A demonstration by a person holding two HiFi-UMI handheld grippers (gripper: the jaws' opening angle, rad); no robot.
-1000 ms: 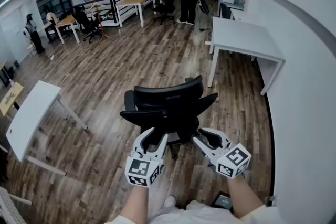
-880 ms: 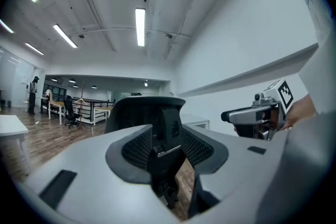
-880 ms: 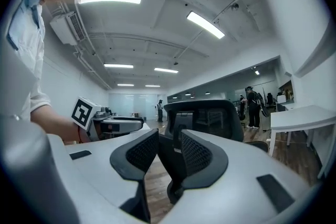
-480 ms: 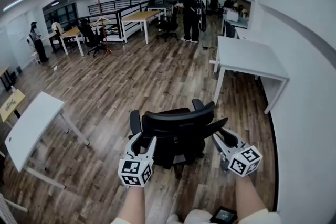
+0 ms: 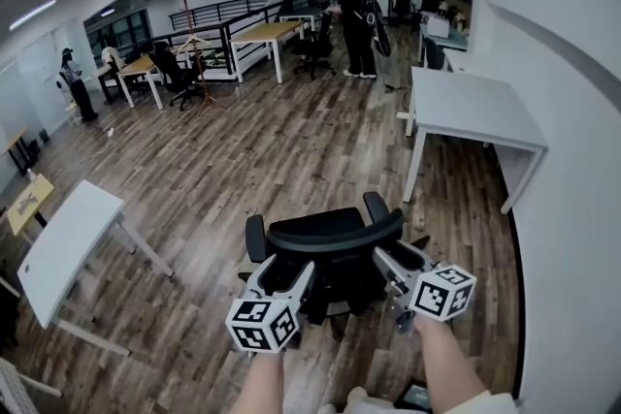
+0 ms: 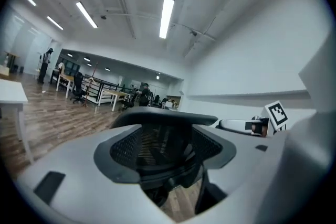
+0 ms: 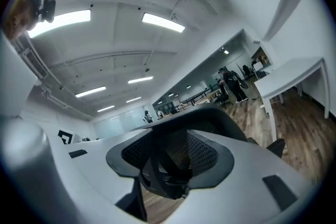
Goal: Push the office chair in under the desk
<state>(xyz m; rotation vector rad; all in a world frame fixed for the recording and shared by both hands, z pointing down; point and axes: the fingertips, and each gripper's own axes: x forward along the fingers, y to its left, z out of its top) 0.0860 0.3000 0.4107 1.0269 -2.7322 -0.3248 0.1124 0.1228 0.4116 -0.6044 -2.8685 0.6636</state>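
A black mesh office chair (image 5: 330, 252) stands on the wood floor just in front of me, its backrest toward me. My left gripper (image 5: 286, 269) is at the backrest's left edge and my right gripper (image 5: 396, 257) at its right edge. Both have just been opening their jaws, which now stand wide. In the left gripper view the backrest (image 6: 163, 147) fills the gap ahead of the left gripper (image 6: 165, 139), with no pad pressing on it. The right gripper (image 7: 176, 157) faces the backrest (image 7: 173, 152) the same way. The white desk (image 5: 475, 107) stands along the right wall.
A second white desk (image 5: 68, 242) stands at the left. Wooden desks (image 5: 262, 32) with black chairs (image 5: 175, 78) fill the far room. A person in black (image 5: 359, 19) stands at the back and another person (image 5: 76, 84) at far left. The white wall (image 5: 572, 208) runs along the right.
The chair and both grippers have travelled across the floor and the right-hand desk looks nearer. The chair has swung to face its back squarely at me. Both jaws have spread wider.
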